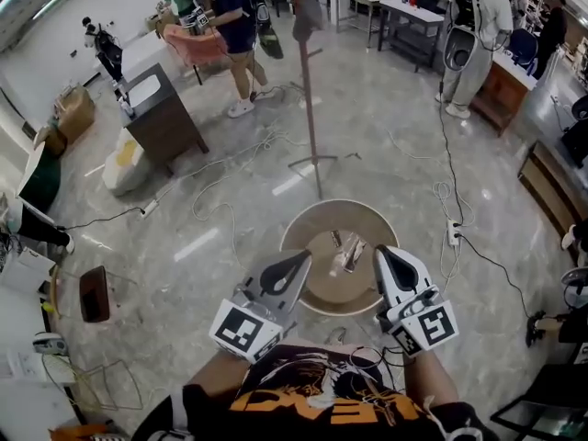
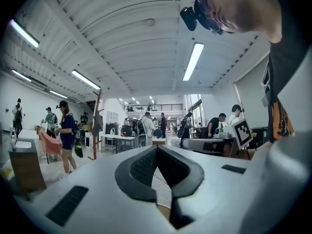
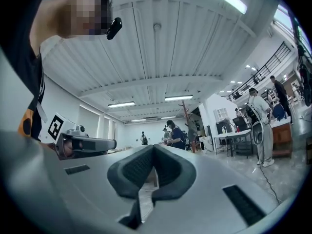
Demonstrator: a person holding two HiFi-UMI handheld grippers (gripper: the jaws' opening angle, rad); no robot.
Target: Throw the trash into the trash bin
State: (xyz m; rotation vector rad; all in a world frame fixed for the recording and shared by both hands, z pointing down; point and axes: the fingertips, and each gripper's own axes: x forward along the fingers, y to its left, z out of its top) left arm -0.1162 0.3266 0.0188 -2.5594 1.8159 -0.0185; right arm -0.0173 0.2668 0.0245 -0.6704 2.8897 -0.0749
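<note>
Although the hall runs far out ahead of both claws, with people at benches along its far side, what counts sits close in. The grey floor spreads all round, and a tall coat stand rises from it straight beyond the claw tips.

Nearer, just ahead of the two claws and lower than them, is a wide round tan tub. More of its far inner wall shows than its near one, and a darker bottom lies inside. So I take it for the trash bin seen from above, though it might be a low rimmed table.

The left claw reaches over the tub's near left edge and the right claw over its near right edge. Both are held about level, side by side. Each claw's own view shows its dark pads pressed together at the tips, with nothing between them.

The trash, a small crumpled silvery scrap or two, lies on the tub's bottom. It is between the two claw tips and below them, and neither touches it.

If the tub is the bin, the throw looks finished to me: the trash is in and both claws are empty. The next move then asks only that the claws draw back clear of the rim without knocking it. If it is a table after all, one claw must part its jaws, dip onto the scrap and pinch it low and firmly, since so thin a thing would slip easily.
</note>
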